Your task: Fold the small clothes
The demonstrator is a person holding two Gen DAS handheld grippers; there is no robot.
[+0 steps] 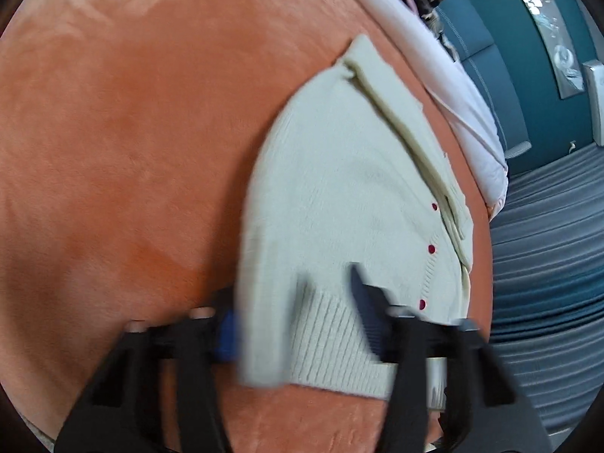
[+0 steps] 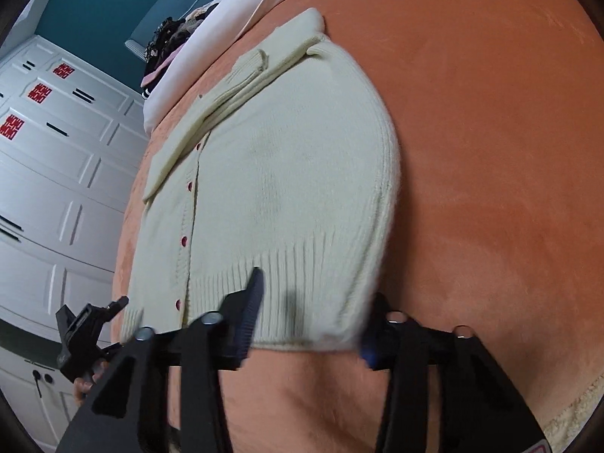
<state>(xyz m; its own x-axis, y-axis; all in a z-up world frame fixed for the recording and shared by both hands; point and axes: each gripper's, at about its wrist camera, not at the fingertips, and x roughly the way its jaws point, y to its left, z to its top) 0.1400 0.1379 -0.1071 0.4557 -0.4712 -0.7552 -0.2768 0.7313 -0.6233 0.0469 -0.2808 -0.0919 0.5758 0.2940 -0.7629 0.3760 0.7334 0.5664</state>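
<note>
A cream cardigan (image 1: 339,173) with red buttons lies on an orange blanket (image 1: 113,132), its ribbed hem between the spread left tongs (image 1: 290,290) and the spread right tongs (image 2: 321,287). Only the right wrist view shows a white wardrobe (image 2: 56,151).

An orange plush blanket (image 1: 132,151) covers the bed, with a pale pink quilt (image 1: 453,87) along its far edge. Behind stands a teal padded headboard (image 1: 502,37) against a teal wall (image 2: 83,11). White panelled wardrobe doors (image 2: 68,173) carry 3 red paper emblems (image 2: 39,92). Soft daylight fills the room.
</note>
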